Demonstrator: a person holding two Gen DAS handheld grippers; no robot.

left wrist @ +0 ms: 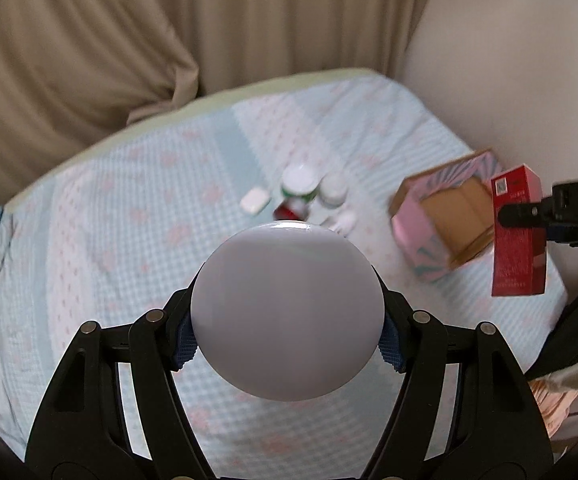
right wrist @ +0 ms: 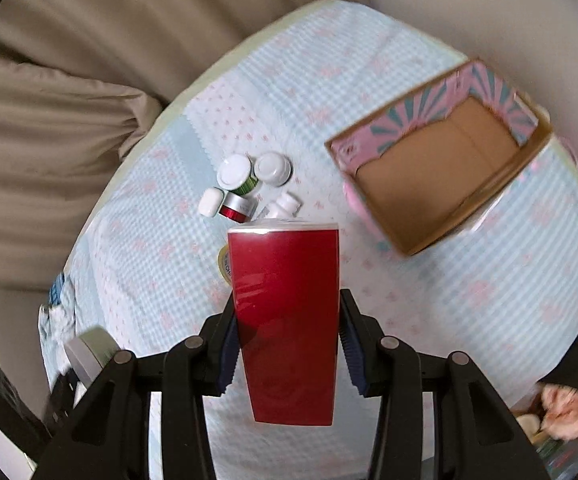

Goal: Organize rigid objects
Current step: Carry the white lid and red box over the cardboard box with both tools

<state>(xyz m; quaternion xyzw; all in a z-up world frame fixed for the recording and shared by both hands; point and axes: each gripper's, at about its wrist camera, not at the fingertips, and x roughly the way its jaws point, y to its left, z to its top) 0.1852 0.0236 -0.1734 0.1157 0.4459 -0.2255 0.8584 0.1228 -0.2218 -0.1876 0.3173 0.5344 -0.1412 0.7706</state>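
Both hands are loaded above the bed, and each load blocks much of what lies behind it.

The left hand-held gripper (left wrist: 287, 334) is clamped on a round white lid (left wrist: 287, 312) whose body underneath is hidden. The right hand-held gripper (right wrist: 287, 350) squeezes a tall red box (right wrist: 287, 320), held upright just beside the open pink carton (right wrist: 441, 176), which sits empty on the blue checked bedspread (right wrist: 469, 300). Small jars (right wrist: 255, 172) and a white case (right wrist: 211, 201) cluster mid-bed, blurred in the left view; a yellow-edged item (right wrist: 223, 266) peeks from behind the red box, mostly covered. The carton's far corner smears out of focus.
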